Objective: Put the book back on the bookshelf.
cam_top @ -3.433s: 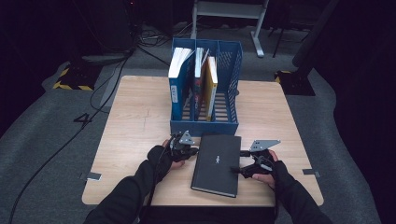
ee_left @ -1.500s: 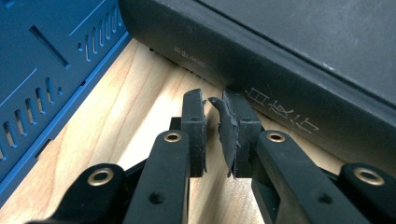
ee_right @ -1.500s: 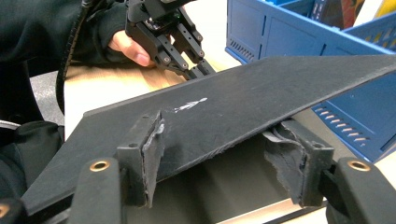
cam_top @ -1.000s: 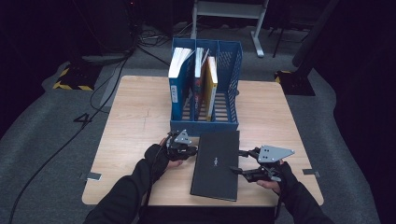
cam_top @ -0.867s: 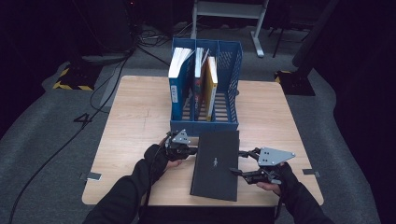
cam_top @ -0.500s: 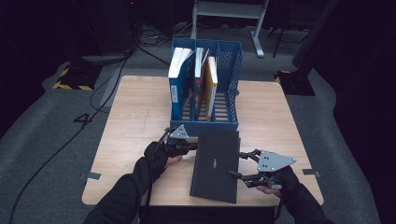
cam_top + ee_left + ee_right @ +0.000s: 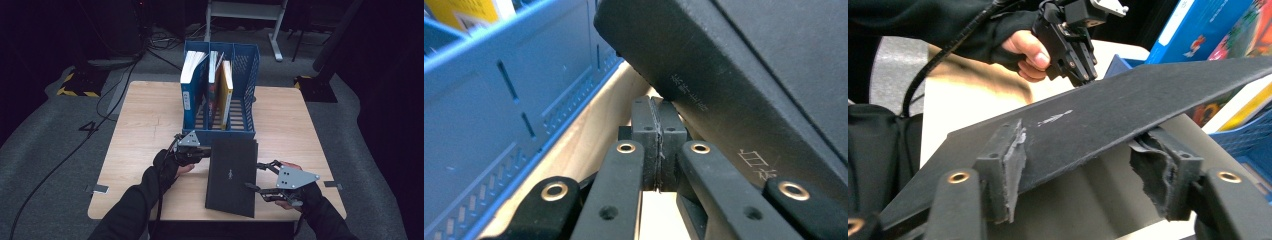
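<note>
Straddling matte black book point(image 7: 232, 176), right tool point(image 7: 260, 179) open, left tool point(image 7: 655, 145) closed empty

Blue file rack point(image 7: 235, 132) blocks ahead — table sides point(image 7: 300, 125) open.

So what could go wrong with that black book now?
The black book is tilted, its left edge propped on the shut left gripper, so it might slide off. The right gripper has its jaws around the right edge; a loose pinch could drop it. It could also bump the blue file rack.
</note>
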Demonstrator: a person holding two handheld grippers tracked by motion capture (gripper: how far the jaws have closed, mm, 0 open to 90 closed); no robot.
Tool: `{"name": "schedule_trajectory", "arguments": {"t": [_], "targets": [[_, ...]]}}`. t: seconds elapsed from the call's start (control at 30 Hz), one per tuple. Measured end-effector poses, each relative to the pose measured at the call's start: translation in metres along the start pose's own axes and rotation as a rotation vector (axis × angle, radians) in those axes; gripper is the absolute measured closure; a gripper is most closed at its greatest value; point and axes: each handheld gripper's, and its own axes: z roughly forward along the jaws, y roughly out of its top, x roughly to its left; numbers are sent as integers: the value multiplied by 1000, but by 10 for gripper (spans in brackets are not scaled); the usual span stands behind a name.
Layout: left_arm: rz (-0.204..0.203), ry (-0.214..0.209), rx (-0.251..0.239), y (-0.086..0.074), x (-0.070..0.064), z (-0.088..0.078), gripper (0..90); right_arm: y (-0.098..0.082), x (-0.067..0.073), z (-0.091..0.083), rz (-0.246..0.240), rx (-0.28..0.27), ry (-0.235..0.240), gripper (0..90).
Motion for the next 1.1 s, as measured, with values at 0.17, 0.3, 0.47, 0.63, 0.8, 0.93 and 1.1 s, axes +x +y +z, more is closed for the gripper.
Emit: {"name": "schedule_trajectory", "arguments": {"t": [0.17, 0.3, 0.47, 0.63, 0.8, 0.93, 1.1], "targets": [[80, -56, -104, 26, -15, -20, 886, -6, -8, 4, 58, 18, -13, 403], [139, 4, -34, 28, -24, -17, 840, -7, -8, 6, 68, 10, -10, 409], [125, 61, -25, 19, -19, -29, 783, -8, -6, 5, 58, 7, -15, 416], [136, 106, 43, 7, -20, -33, 760, -7, -3, 4, 42, 4, -19, 419], [134, 99, 138, -6, -20, -17, 697, -6, 2, 2, 22, -2, -31, 419], [134, 81, 165, -10, -20, -3, 707, -5, 4, 1, 6, -6, -35, 420], [93, 21, 120, -12, -14, -2, 743, -3, 8, -1, -22, -16, -38, 420]]}}
